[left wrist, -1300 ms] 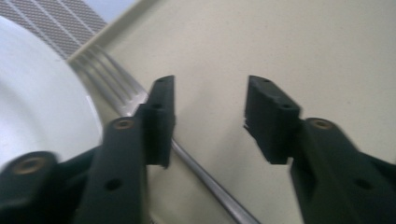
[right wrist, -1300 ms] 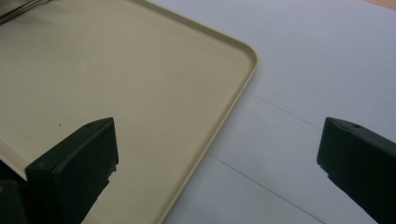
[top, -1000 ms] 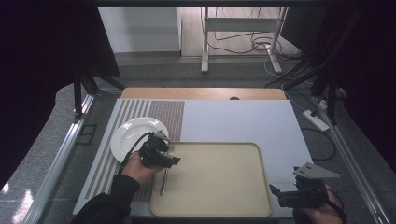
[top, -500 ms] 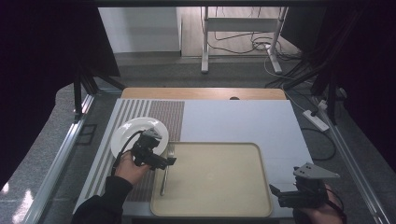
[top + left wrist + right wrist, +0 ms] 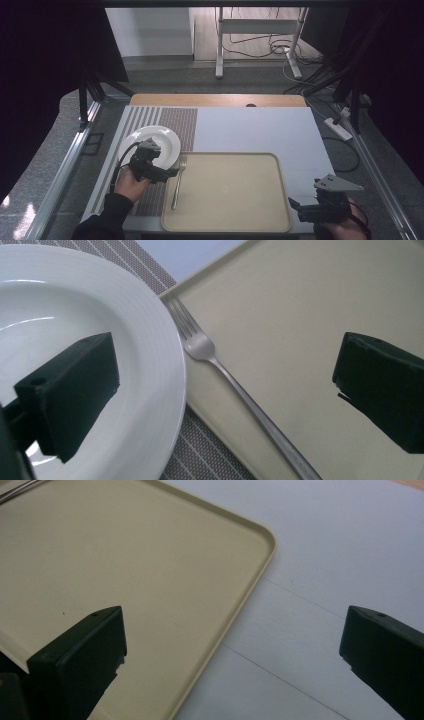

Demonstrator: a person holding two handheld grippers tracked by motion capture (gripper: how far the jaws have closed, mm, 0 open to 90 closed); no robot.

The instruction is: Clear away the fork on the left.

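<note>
Fork [image 5: 178, 181] lies loose at 9 o'clock on the tray [image 5: 235, 220], beside the plate [image 5: 161, 138]; my left claw [image 5: 220, 390], jaws just opened, holds nothing — thin, stiff, slick steel, so pinch mid-handle.

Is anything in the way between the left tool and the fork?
Nothing visible is. The left tool hangs with its jaws wide open, having just been opening, and nothing is between them. The fork lies bare along the left edge of the tray, right beside the white plate. The plate sits to the side, not across the path.
</note>
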